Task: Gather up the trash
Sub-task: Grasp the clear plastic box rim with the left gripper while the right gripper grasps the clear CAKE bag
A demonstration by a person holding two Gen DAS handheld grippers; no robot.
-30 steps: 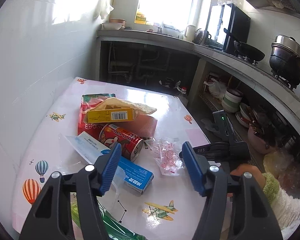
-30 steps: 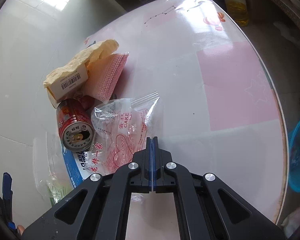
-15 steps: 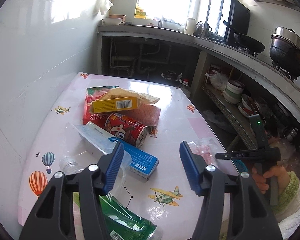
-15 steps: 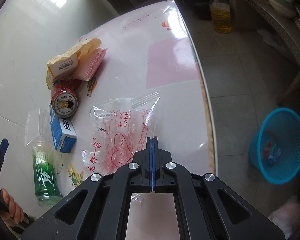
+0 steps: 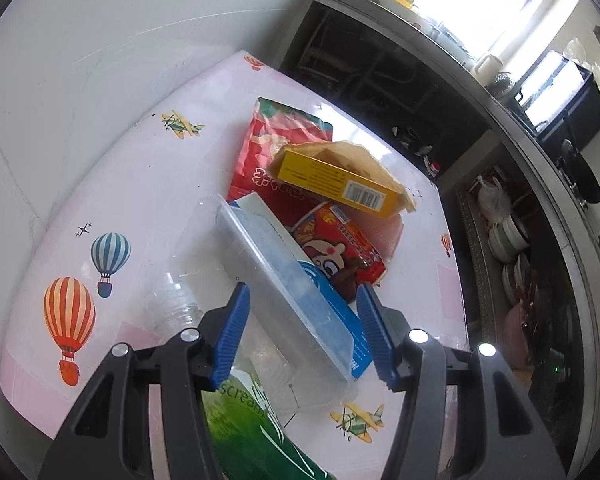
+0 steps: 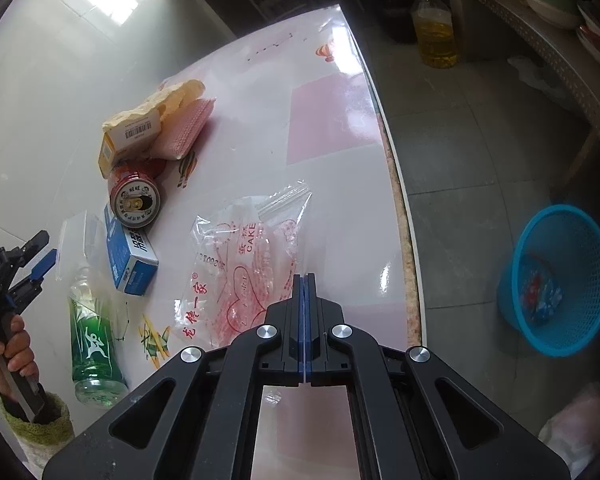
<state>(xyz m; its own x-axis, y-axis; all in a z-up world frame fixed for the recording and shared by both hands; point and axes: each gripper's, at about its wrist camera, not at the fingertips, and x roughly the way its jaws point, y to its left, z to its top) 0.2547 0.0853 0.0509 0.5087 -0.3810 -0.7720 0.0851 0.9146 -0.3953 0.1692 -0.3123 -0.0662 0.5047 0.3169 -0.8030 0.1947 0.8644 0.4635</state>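
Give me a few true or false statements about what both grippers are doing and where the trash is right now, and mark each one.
1. The right gripper is shut on the clear cake bag. True.
2. The left gripper is shut on the red can. False: its jaws are open, and the blue box under a clear plastic sleeve lies between them.
3. The blue basket stands on the table. False: it stands on the floor beside the table.
4. The green bottle lies on its side on the table. True.
5. The yellow box lies on top of the pile of trash. True.
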